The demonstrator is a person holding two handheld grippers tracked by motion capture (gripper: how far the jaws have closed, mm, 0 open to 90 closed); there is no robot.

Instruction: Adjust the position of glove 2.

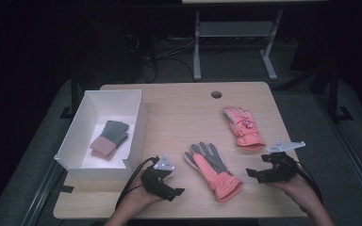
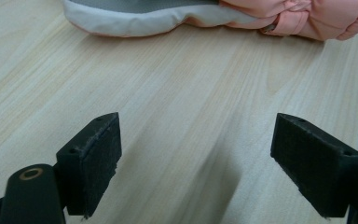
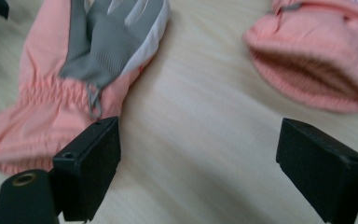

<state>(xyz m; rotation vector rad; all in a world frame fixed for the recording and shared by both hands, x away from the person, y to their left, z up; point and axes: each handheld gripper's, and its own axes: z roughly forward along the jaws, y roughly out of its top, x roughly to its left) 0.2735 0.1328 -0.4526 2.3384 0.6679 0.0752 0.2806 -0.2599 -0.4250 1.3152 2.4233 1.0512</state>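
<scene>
Two pink gloves out on the table, both grippers empty

White box (image 1: 82, 162) sits at the left of the wooden table (image 1: 179, 108) with a grey-and-pink glove pair (image 1: 109, 139) inside it. The palm-up pink glove (image 1: 213, 170) lies between the two hands, nothing on top of it; the second pink glove (image 1: 243, 127) is farther back on the right, cuff facing the person. The left gripper (image 1: 176, 191) rests low by the box, pointing right toward the near glove, jaws spread wide with only bare wood between them. The right gripper (image 1: 250, 173) points left, jaws also apart and holding nothing. Dark room behind, with cables and a desk frame on the floor.
</scene>
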